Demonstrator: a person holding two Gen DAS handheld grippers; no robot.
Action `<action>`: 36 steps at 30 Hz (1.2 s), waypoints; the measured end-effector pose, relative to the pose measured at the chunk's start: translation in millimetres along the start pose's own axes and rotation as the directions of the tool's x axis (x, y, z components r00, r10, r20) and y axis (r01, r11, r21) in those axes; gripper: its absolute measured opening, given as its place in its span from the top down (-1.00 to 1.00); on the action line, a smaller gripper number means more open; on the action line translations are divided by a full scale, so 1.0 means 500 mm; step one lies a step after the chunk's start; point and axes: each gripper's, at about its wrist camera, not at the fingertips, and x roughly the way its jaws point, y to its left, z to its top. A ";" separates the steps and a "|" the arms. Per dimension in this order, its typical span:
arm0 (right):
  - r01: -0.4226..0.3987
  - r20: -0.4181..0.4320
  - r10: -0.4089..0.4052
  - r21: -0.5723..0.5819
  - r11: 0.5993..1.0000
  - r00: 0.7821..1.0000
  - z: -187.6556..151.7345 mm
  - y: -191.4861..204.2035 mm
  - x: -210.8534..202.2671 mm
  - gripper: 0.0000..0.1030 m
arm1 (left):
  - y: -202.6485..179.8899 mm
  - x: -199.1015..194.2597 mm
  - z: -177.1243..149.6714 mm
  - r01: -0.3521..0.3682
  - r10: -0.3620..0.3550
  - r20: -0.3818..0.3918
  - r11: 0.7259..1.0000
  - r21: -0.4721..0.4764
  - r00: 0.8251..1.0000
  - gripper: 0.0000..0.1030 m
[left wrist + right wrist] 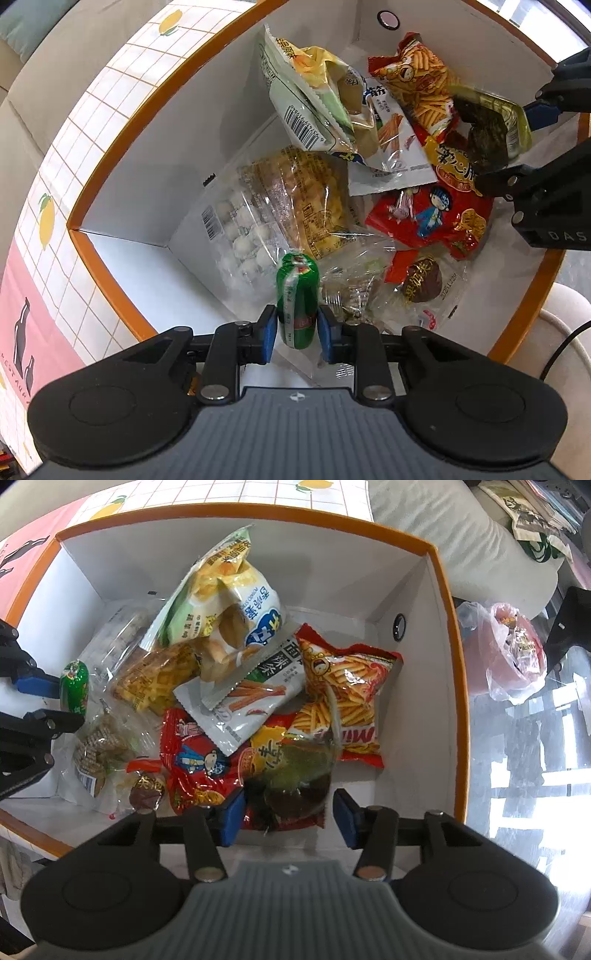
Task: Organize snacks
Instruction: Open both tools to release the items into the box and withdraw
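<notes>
Downward into a white cardboard box (448, 627) with an orange rim, set on a tabletop (110, 92) under a lemon-print grid cloth. Filled across most of its floor with loose snack packets.

Left tongs (297, 332): aimed straight down near the box's bare corner, with a green-wrapped sausage (297, 295) hanging lengthwise between the blue pads (269, 332). Pads right up against both sides of the wrapper; cannot tell whether pressing or only just beside it. Sausage standing just off the edge of the pile, beside a clear tub of white balls (240, 236) and a clear pack of yellow crisps (314, 199).

Right tongs (290, 819): released, jaws spread wide. Between them, a clear packet of dark seaweed (295, 779), lying on top of the pile. One pad close to the packet's edge, the other clearly apart from it.

Under and around the seaweed:
- red bag of shrimp sticks (347, 686), nearest the wall with the round hole
- grey pack of spicy strips (251, 698), lying over a red packet with cartoon figures (199, 760)
- puffy potato-chip bag (229, 602), propped highest, leaning on a pale green pack
- brown wrapped sweet (421, 284) in a clear wrapper, low in the pile, just beside the red cartoon packet

Outside the box, past the orange rim on the glass surface: a pink plastic bag (513, 653) with something in it, too unclear to name.
</notes>
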 end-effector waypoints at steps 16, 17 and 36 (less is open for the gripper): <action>-0.002 0.095 -0.003 0.051 0.999 0.995 -0.007 0.015 -0.106 -0.58 | 0.035 -0.152 -0.053 0.009 -0.004 0.177 1.000 -0.030 0.984 -0.18; -0.004 0.113 -0.003 0.058 0.998 0.994 -0.008 0.018 -0.123 -0.60 | 0.041 -0.171 -0.063 0.010 -0.002 0.194 0.999 -0.040 0.981 -0.18; -0.179 0.713 0.045 0.114 0.977 0.699 -0.162 0.216 -0.464 -0.81 | 0.081 -0.465 -0.427 -0.063 0.373 0.654 0.893 -0.445 0.659 -0.27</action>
